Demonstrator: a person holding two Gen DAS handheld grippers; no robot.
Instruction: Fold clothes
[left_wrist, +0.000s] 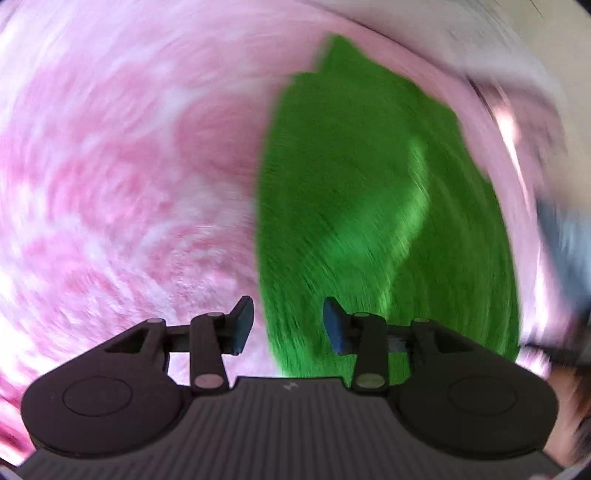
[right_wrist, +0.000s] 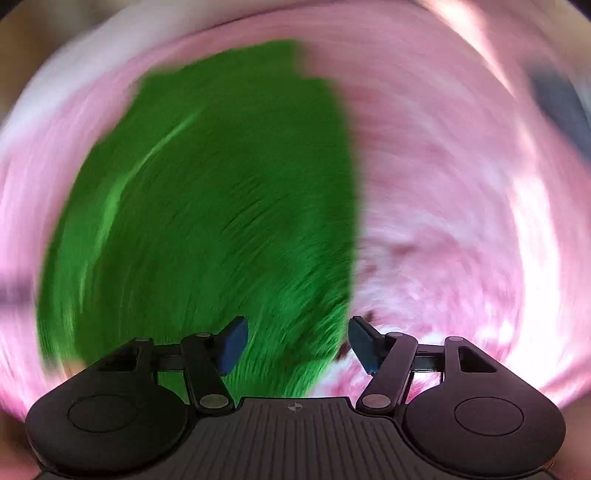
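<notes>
A green garment (left_wrist: 369, 206) is seen lying narrowed on pink bedding (left_wrist: 110, 184), seemingly part-folded, while left tongs (left_wrist: 288, 325) and right tongs (right_wrist: 295, 345) are held open, empty.

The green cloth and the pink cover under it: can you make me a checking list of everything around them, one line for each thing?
Surface: pink and white patterned cover, blurred by motion.
Job's things: one green cloth lying on the cover, a pale crease running along it; how far it is folded cannot be told.
Clutter: a dark blue-grey shape at the right edge of the left wrist view, too blurred to name.
Grippers: left gripper open, nothing between its fingers; right gripper open wider, also holding nothing. Both sit above the near end of the cloth.
Cables: nothing seen.
Surroundings: a pale strip beyond the cover, too blurred to tell.
</notes>
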